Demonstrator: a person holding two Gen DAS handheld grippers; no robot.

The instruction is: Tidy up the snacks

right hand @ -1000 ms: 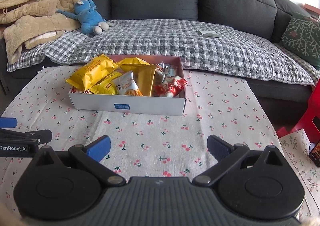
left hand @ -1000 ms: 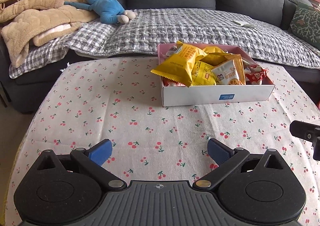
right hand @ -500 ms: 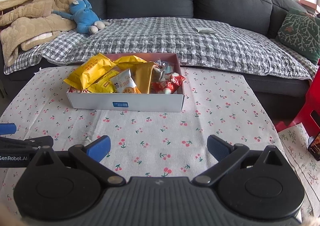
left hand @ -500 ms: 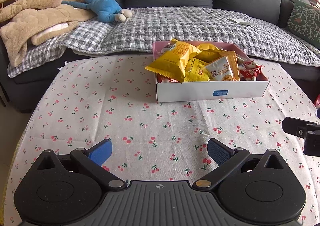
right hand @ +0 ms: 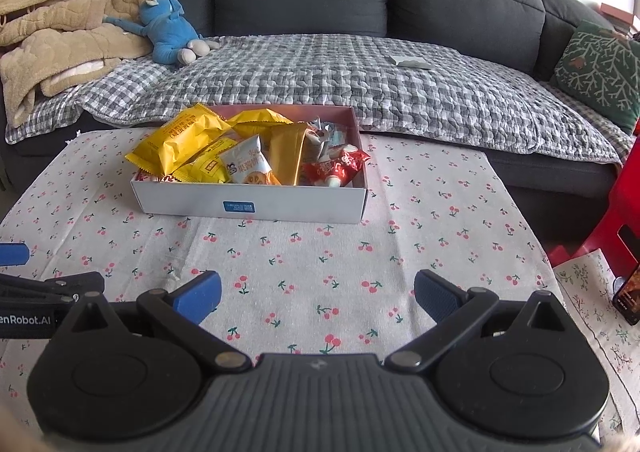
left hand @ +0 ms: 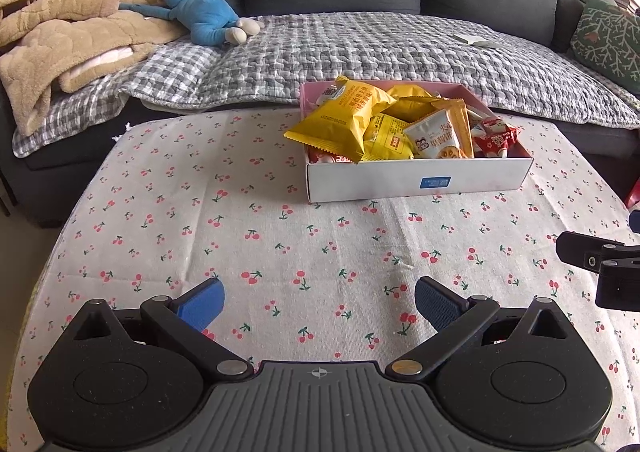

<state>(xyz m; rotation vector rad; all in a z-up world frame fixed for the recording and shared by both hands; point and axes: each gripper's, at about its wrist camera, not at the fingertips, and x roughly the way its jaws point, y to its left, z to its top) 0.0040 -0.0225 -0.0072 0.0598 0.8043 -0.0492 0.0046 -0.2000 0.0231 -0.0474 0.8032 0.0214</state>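
A white box with a pink inside (left hand: pixel 416 181) (right hand: pixel 248 205) stands at the far side of the cherry-print table and is full of snack packets. A big yellow packet (left hand: pixel 340 115) (right hand: pixel 180 139) lies on top at its left end, a white biscuit packet (left hand: pixel 434 137) (right hand: pixel 248 165) in the middle, red packets (left hand: pixel 494 137) (right hand: pixel 336 167) at its right end. My left gripper (left hand: pixel 318 302) is open and empty over the near table. My right gripper (right hand: pixel 316 292) is open and empty too, right of the left one.
A dark grey sofa with a checked blanket (right hand: pixel 360 79) runs behind the table. A blue plush toy (left hand: pixel 204 13), a beige blanket (left hand: pixel 60 39) and a green cushion (right hand: pixel 596 67) lie on it. A red stool (right hand: pixel 624 207) and a phone (right hand: pixel 630 292) are to the right.
Both grippers have drawn back from the box and risen a little, so the box looks farther away. Both stay open and empty. Nothing on the table has moved.
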